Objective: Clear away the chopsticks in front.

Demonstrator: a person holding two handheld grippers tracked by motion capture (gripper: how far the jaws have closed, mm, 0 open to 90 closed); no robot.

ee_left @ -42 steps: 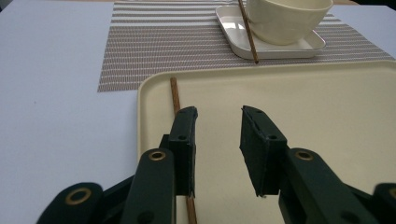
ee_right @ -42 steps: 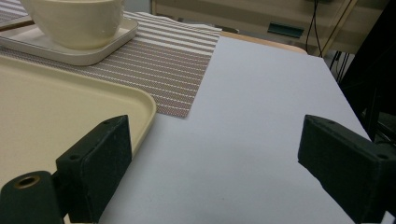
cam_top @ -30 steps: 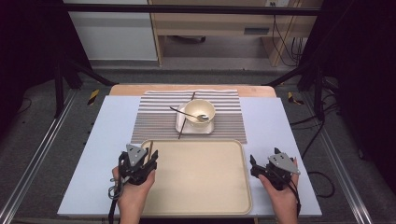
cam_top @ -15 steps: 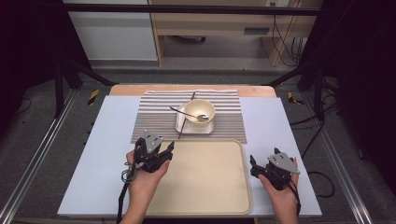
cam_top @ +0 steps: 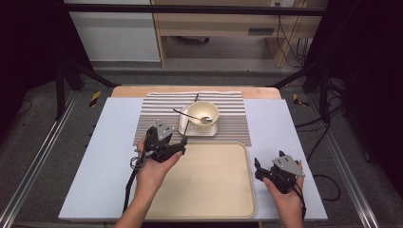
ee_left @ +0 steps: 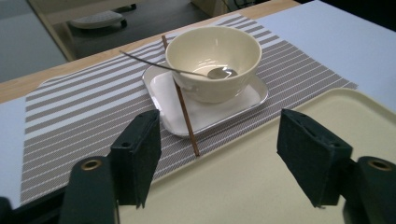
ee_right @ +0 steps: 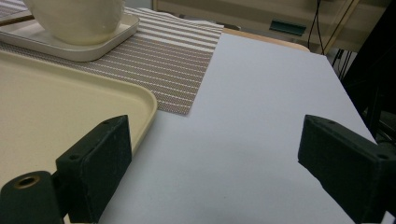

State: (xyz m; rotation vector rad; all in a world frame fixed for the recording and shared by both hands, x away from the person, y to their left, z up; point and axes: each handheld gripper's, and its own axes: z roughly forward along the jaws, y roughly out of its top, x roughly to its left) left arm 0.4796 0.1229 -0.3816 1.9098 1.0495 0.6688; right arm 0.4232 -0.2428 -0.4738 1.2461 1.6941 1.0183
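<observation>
Your left tool [cam_top: 177, 145] hangs over the far left corner of the tray [cam_top: 214, 199], its jaws spread and just now widening, with nothing between them. In the left gripper view those jaws frame the tray's far rim and the near end of a brown chopstick [ee_left: 182, 105]. The chopstick lies slanted across the left part of a small white dish [ee_left: 205, 109], its near tip on the striped mat [ee_left: 84, 116] just short of the tray. A cream bowl [ee_left: 212, 58] stands upright on that dish, close beyond your left tool, and a metal spoon [ee_left: 187, 72] rests in it, scoop inside and handle sticking out over the rim to the left.

Your right tool [cam_top: 263, 168] sits just off the tray's right edge, well apart from the bowl. Its jaws are spread wide and empty over the pale blue desk [ee_right: 261, 116] in the right gripper view, the left jaw near the tray's corner.

Dish, bowl, spoon and chopstick sit together on the mat's middle, beyond the bare tray, and neither tool touches them.
</observation>
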